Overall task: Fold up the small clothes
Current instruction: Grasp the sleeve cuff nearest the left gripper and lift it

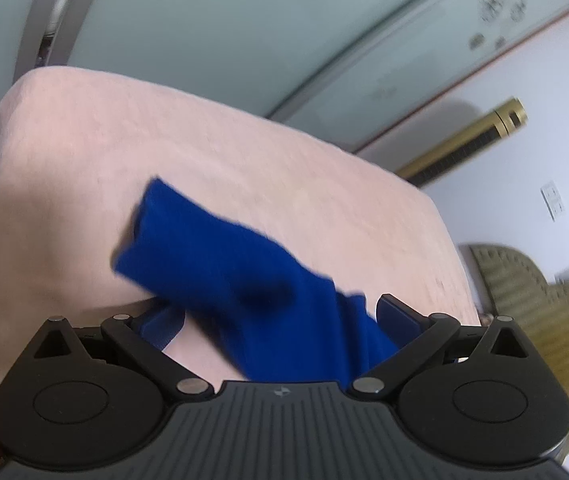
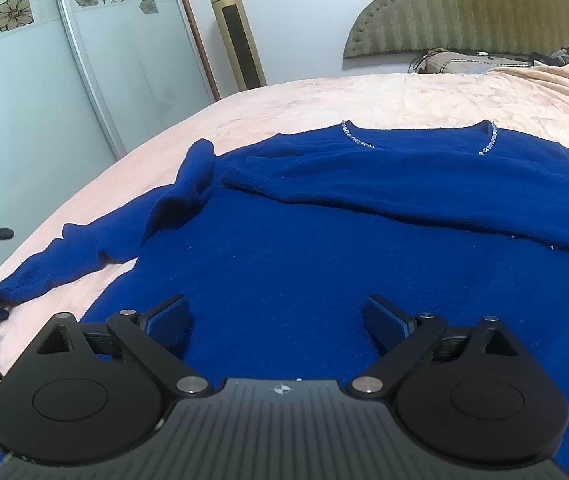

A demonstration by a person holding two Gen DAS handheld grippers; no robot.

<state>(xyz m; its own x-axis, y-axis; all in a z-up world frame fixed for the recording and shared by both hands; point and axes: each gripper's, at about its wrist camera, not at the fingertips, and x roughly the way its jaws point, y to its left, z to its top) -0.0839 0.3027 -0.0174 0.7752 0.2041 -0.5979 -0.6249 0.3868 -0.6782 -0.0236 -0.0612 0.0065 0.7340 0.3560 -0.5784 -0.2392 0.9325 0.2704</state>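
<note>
Left wrist view tilted, close over bed (image 1: pixel 84 140), right wrist level, both sharing sweater (image 2: pixel 324 260).

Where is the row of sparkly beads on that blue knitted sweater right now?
In the right wrist view, the sparkly beads trim the neckline of the blue knitted sweater, at its far edge on the pink bedspread, towards the olive padded headboard.
</note>
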